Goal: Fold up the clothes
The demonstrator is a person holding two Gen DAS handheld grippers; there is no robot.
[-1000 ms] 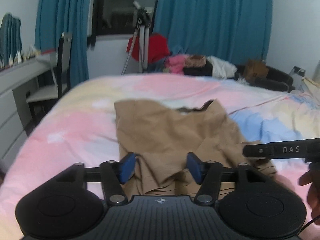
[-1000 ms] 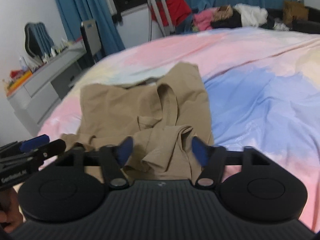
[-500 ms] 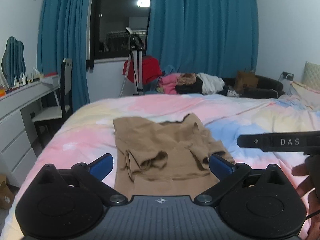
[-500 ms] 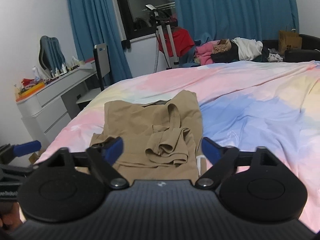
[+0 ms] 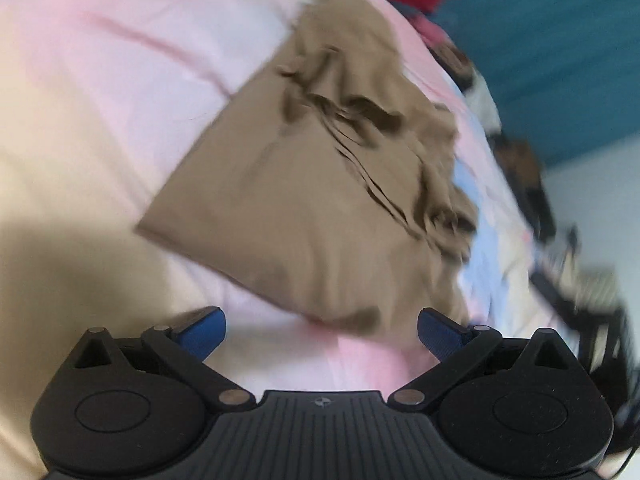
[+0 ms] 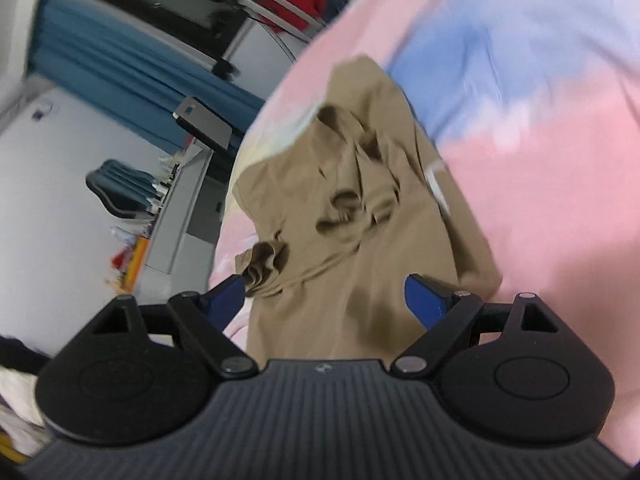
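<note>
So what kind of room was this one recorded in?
Most likely a bedroom. A tan garment lies on a bed with a pastel pink and blue cover, teal curtains hang beside a dark window, and a white dresser carrying small items stands along the wall.

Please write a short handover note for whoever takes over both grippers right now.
Left gripper: open, holding nothing.
Right gripper: open, holding nothing.
The tan garment lies on the pastel bedspread, partly folded, with bunched fabric at its middle and a crumpled corner by the right gripper's left finger.
Left to do: smooth the bunches and finish the fold. Both views are motion-blurred.
</note>
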